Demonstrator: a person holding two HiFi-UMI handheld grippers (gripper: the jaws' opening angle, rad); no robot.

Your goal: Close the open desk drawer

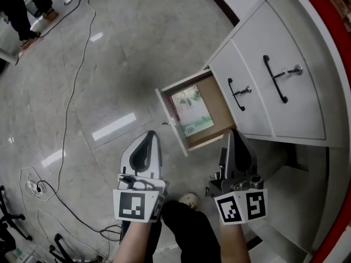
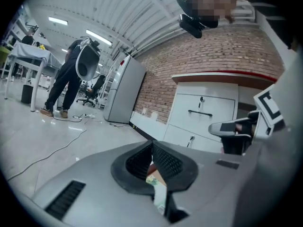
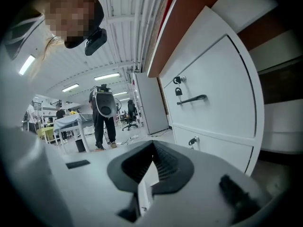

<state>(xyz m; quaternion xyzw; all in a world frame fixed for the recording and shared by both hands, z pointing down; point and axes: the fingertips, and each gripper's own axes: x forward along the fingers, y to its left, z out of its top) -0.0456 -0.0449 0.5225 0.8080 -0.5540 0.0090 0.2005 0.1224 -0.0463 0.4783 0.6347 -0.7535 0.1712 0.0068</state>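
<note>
Glossy grey floor (image 1: 137, 48), a thin white cable (image 1: 67, 111) trailing down its left side to a loose coil (image 1: 30, 186); a white cabinet (image 1: 296, 108) stands at the right, its open drawer (image 1: 164, 106) holding a green-covered booklet (image 1: 192, 111) lying flat

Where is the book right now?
In the head view, the book lies inside the open drawer, right of centre, just ahead of the right gripper.
</note>
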